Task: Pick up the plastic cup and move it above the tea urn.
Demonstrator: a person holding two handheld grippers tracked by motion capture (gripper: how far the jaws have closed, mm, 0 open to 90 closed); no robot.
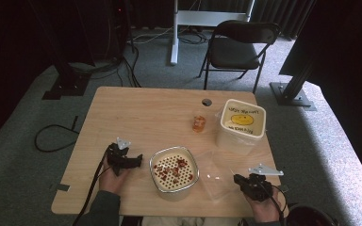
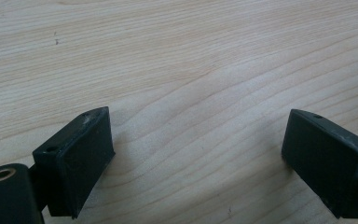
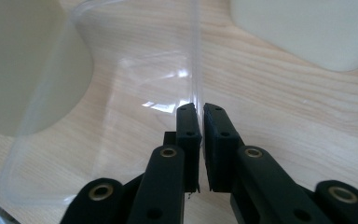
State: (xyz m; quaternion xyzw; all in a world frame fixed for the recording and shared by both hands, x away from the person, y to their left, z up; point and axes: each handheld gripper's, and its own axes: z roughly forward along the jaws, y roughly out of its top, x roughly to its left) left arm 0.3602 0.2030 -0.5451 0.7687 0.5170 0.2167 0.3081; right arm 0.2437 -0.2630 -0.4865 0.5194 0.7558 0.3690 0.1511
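Right claw (image 3: 200,109) pinches rim of clear, thin plastic lid (image 3: 121,93), lying on wooden surface (image 1: 136,113) beside cream perforated container (image 1: 174,173). Likely light, flexible, slippery; edge grip suits it. Left claw (image 2: 196,154) open, empty.

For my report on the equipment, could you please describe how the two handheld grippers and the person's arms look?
Both grippers are black. The left gripper and the right gripper each carry a grey three-cornered plate on top and trail a black cable. The jaws are flat rectangular black blocks on arms with brass-coloured pivots. A dark grey-green sleeve covers the left forearm.
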